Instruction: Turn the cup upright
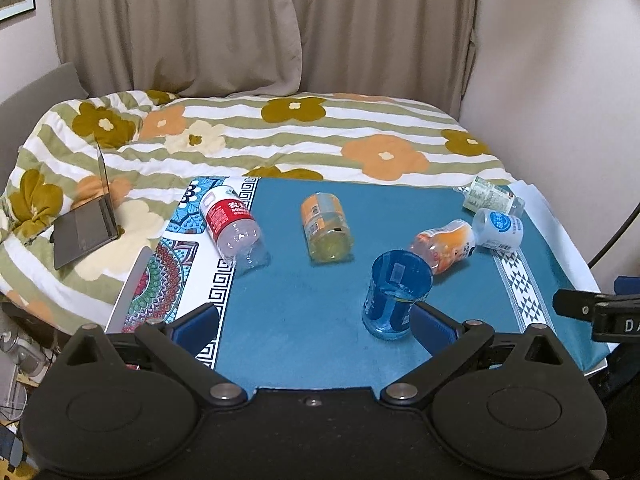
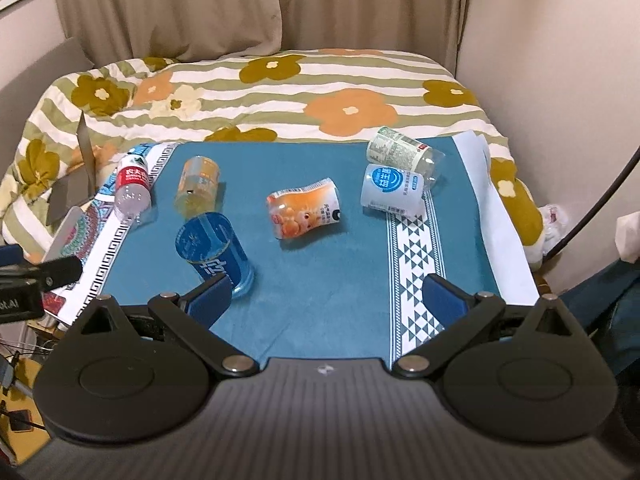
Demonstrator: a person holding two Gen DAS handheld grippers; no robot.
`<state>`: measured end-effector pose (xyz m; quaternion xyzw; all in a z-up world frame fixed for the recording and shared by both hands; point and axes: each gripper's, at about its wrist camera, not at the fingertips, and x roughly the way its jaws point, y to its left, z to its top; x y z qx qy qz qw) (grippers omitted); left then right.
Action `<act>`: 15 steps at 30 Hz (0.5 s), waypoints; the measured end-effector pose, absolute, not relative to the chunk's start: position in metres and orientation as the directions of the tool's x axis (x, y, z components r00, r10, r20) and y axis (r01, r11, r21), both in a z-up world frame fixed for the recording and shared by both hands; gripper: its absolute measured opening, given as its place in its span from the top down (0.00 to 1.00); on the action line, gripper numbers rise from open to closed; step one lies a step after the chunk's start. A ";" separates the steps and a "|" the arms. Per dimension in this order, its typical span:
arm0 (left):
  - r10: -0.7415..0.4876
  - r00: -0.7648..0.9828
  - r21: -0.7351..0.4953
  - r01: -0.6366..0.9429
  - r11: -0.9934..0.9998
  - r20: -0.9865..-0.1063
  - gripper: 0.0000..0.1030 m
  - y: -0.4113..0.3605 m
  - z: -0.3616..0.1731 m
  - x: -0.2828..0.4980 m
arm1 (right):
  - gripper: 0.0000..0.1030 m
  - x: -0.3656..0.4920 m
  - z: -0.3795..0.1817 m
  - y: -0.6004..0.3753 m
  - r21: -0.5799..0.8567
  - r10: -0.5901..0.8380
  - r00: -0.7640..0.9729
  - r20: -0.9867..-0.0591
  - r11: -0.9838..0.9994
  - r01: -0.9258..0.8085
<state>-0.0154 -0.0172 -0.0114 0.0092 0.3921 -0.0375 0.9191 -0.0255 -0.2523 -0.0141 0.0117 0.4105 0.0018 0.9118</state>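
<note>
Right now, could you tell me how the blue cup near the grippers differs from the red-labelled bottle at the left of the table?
The blue cup is tinted blue all over and stands on end, slightly tilted, while the red-labelled bottle is clear with a red and white label and lies on its side. The blue cup stands on the teal cloth close to the left gripper; the red-labelled bottle lies farther back, at the cloth's patterned left border. Both are see-through plastic.

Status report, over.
Left claw open, right claw open, both empty. Blue cup standing, tilted, beside left claw's finger. Orange bottle lying close behind it.
</note>
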 end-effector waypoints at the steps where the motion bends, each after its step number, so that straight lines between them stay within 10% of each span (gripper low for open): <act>1: -0.066 0.690 -0.015 0.081 0.997 -0.721 0.00 -0.017 -0.011 -0.016 | 0.00 -0.026 -0.014 -0.252 0.023 0.011 0.662 -0.749 1.000 0.011; 15: -0.080 0.703 -0.016 0.096 0.995 -0.707 0.00 -0.017 -0.008 -0.016 | 0.00 -0.030 -0.012 -0.252 0.014 -0.011 0.670 -0.742 0.999 0.031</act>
